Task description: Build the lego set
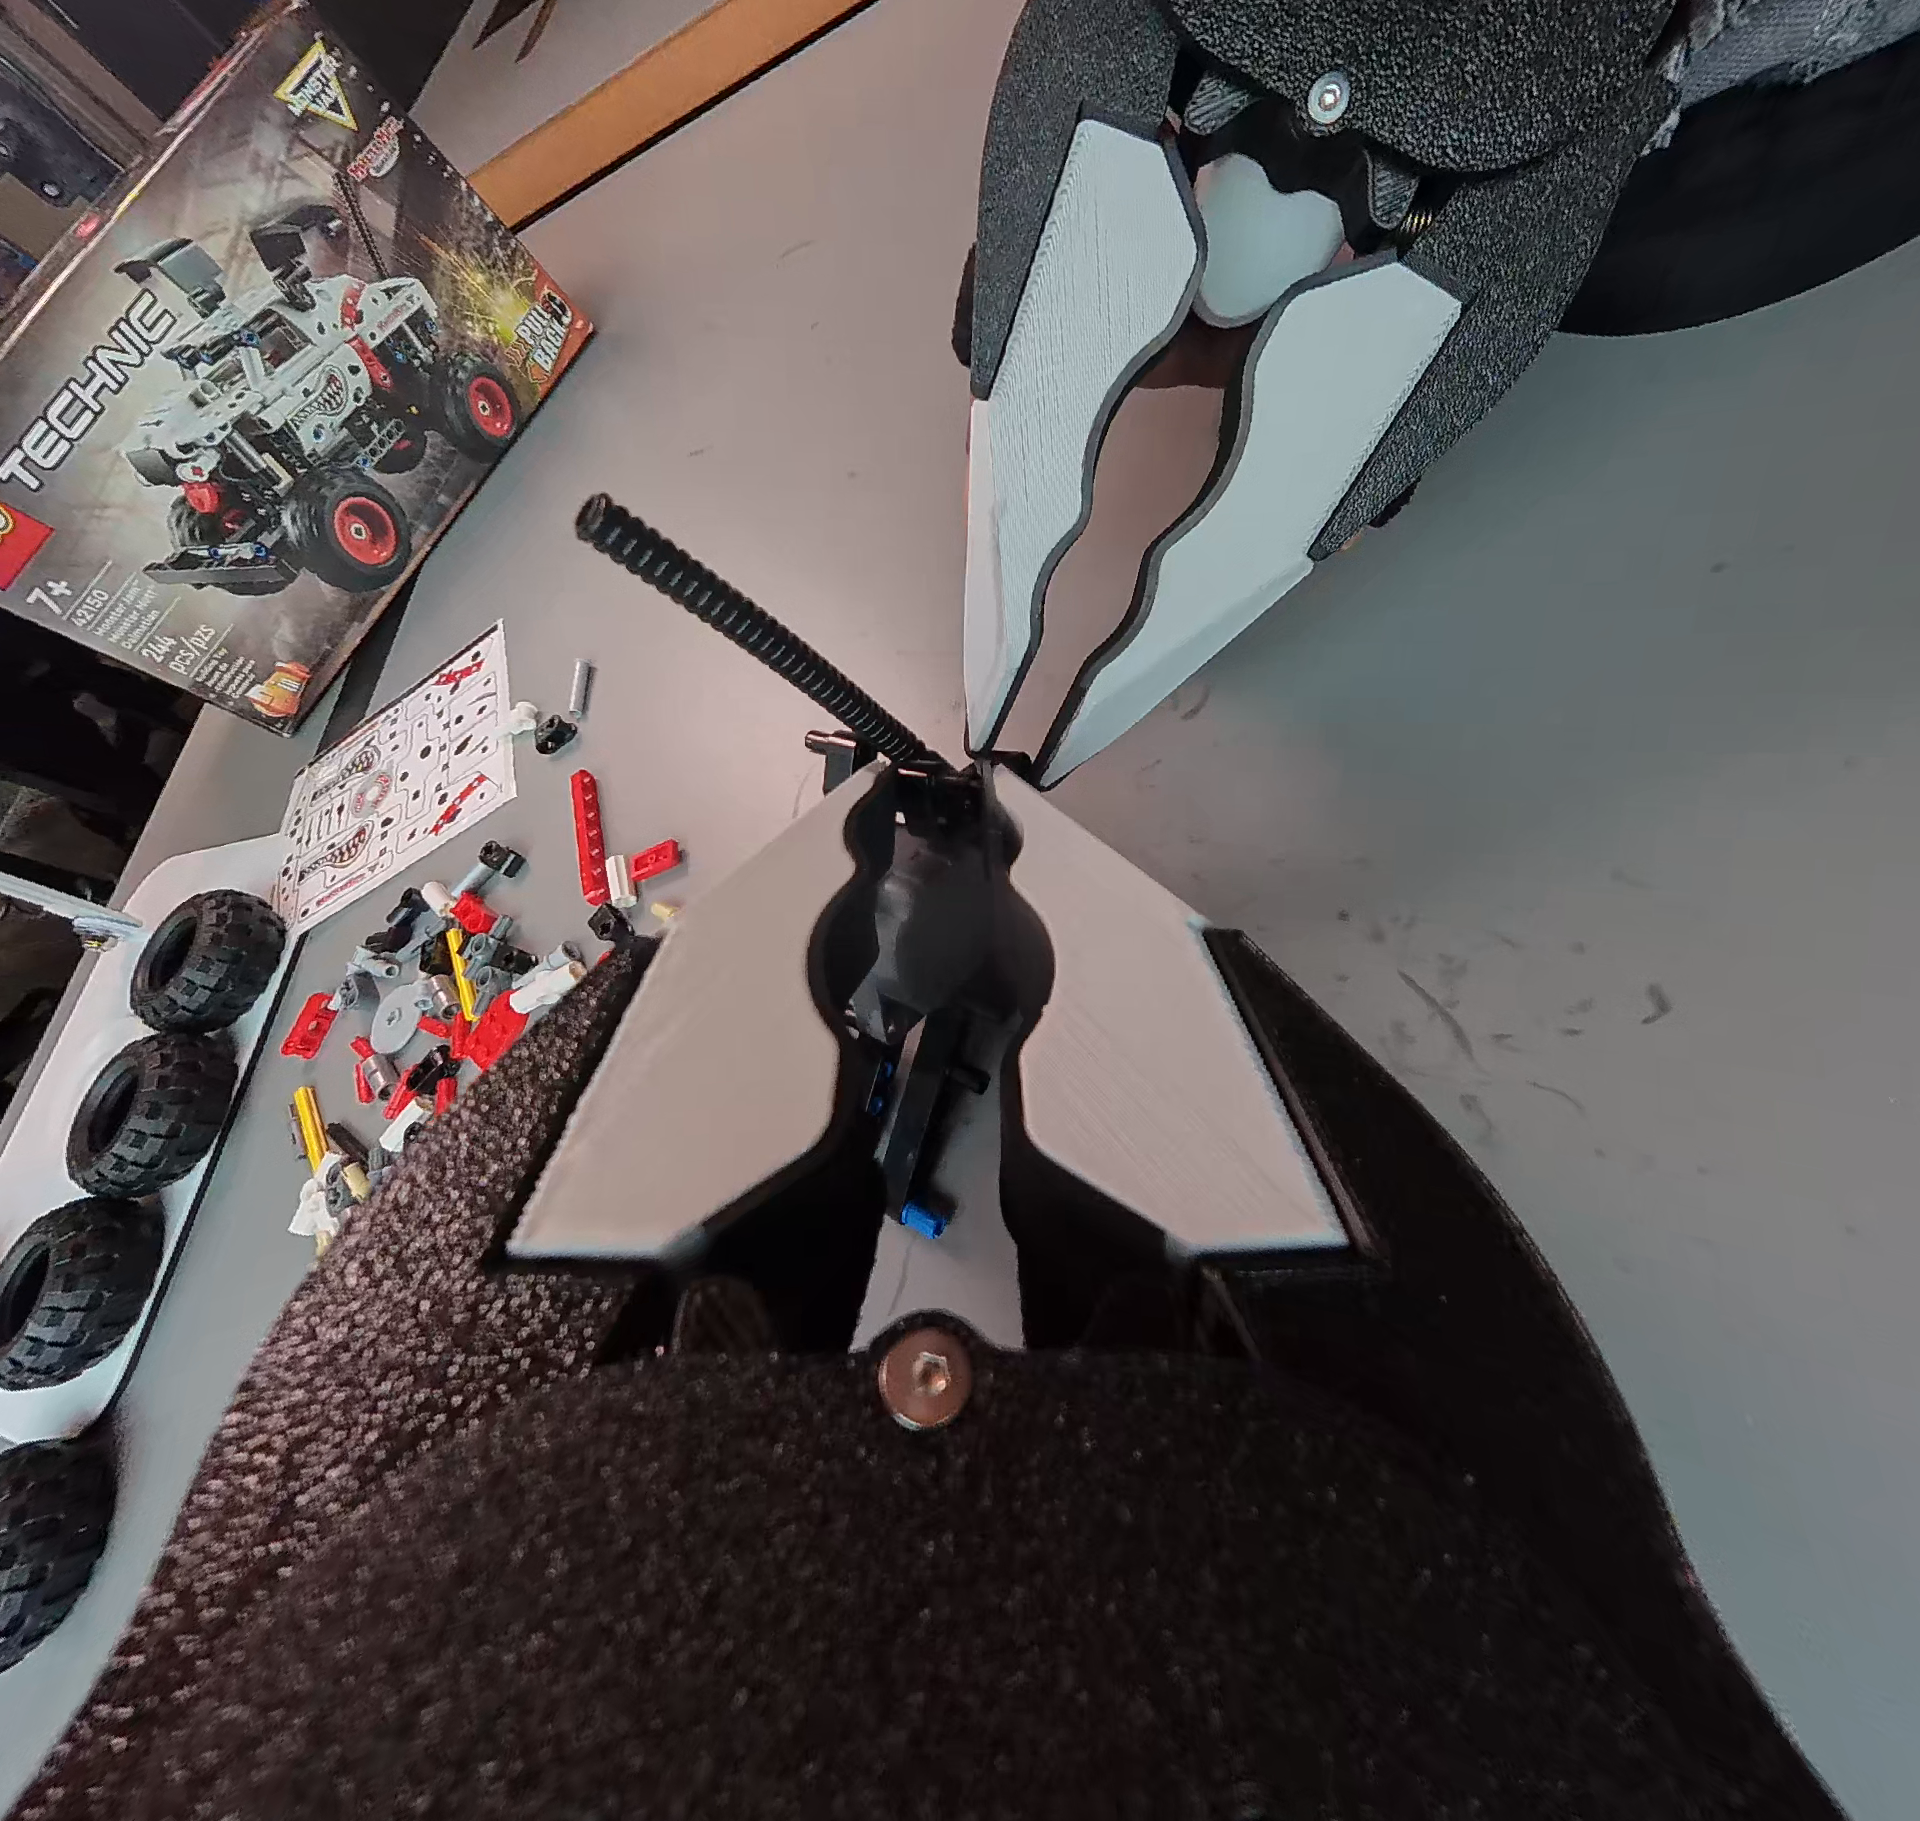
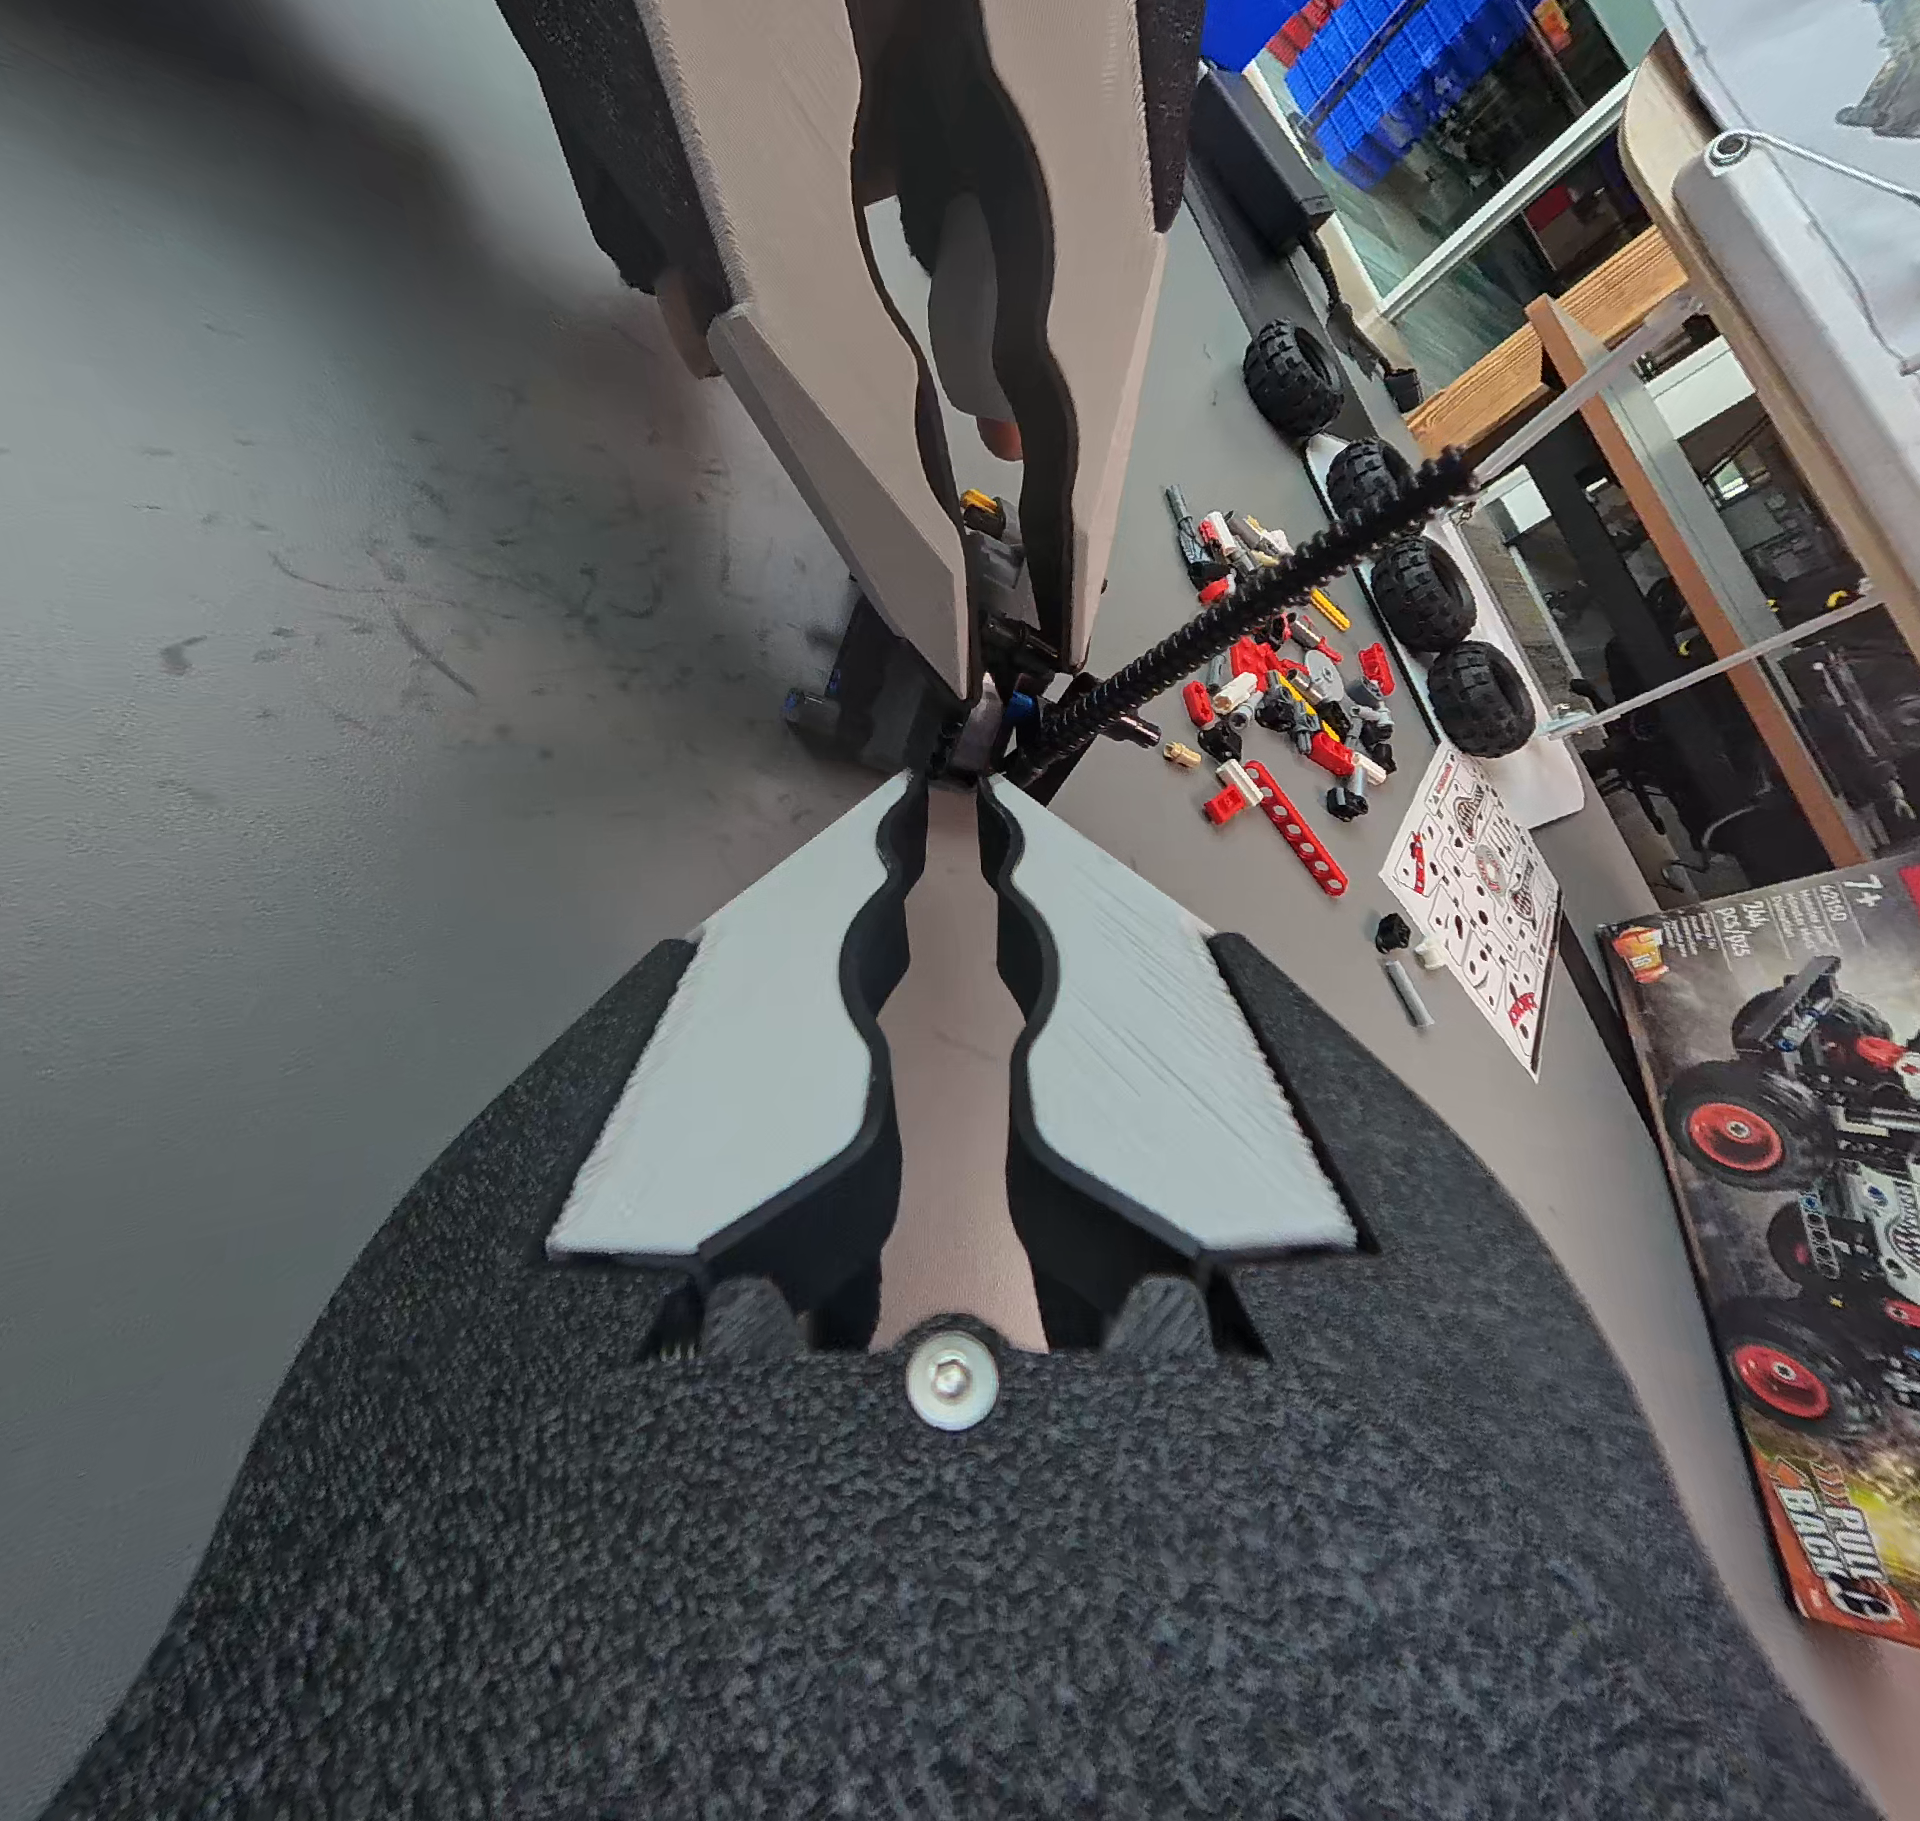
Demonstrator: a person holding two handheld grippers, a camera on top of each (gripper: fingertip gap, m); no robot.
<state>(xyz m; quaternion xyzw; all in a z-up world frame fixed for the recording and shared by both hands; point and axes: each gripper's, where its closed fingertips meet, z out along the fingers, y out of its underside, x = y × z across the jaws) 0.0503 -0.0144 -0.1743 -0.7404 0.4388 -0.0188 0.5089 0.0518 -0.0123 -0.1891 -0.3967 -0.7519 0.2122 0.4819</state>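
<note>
A black Lego assembly (image 1: 920, 940) with blue pins and a long black ribbed hose (image 1: 727, 608) is held above the grey table (image 1: 1507, 784). My left gripper (image 1: 935, 784) is shut on the assembly's body. My right gripper (image 1: 1010, 769) comes in from the upper right, its tips meeting the left gripper's at the assembly's top end. In the right wrist view, my right gripper (image 2: 948, 782) is shut on a small end of the assembly (image 2: 883, 701). The left gripper (image 2: 1023, 675) reaches down from above, and the hose (image 2: 1247, 608) sticks out to the right.
A pile of loose red, grey, black and yellow pieces (image 1: 447, 982) (image 2: 1288, 691) lies by a red beam (image 1: 587, 836). Several black tyres (image 1: 203, 956) (image 2: 1423, 592) sit on a white sheet. A sticker sheet (image 1: 405, 784) and the set's box (image 1: 270, 369) lie beyond.
</note>
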